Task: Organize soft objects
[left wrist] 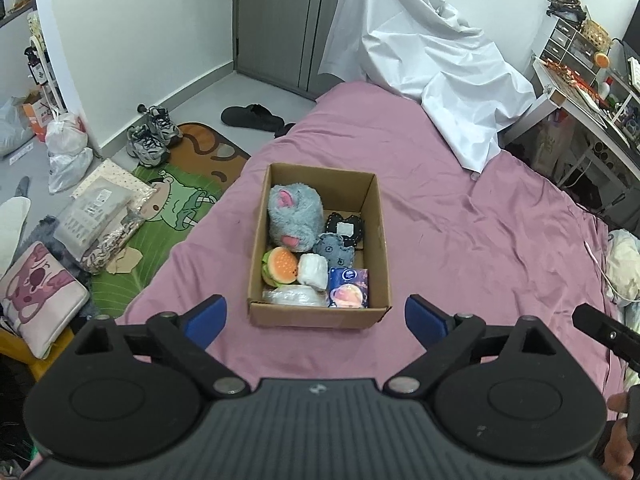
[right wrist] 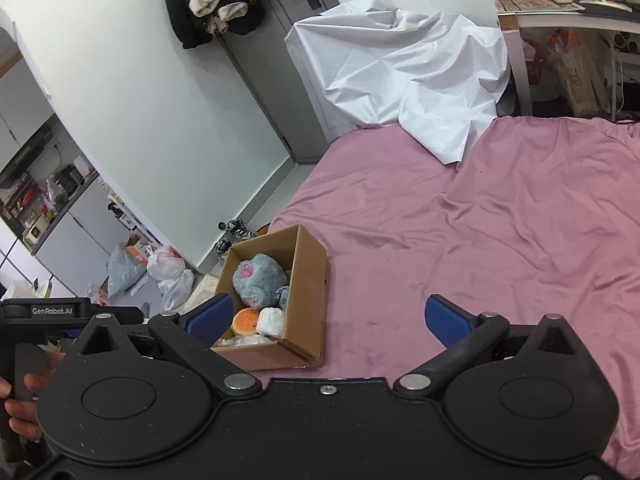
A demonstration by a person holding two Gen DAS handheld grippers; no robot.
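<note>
Pink bedsheet (left wrist: 460, 248) covers a bed that fills most of both wrist views, in a cluttered bedroom.

Nearest the camera, the left gripper (left wrist: 316, 318) hangs above the sheet with its blue-padded jaws spread wide and nothing between them. The right gripper (right wrist: 326, 318) is likewise spread wide and empty; a hand (right wrist: 18, 404) grips the other tool's handle at the lower left edge of the right view.

Just beyond the left gripper, a cardboard box (left wrist: 382, 240) sits open on the sheet. Inside are a grey plush (left wrist: 294, 216), a burger toy (left wrist: 280, 266), a white roll (left wrist: 314, 272), a blue tissue pack (left wrist: 348, 288), a small grey toy (left wrist: 330, 248), a black pouch (left wrist: 346, 226) and a clear plastic bag (left wrist: 294, 296) at the near wall.

Farther back, a crumpled white sheet (left wrist: 432, 64) drapes over the head of the bed, with a desk (left wrist: 576, 96) to the right. On the floor to the left lie a green mat (left wrist: 172, 208) and sneakers (left wrist: 154, 136).

No loose soft items show on the bed, so the sorting looks finished or nearly so.
</note>
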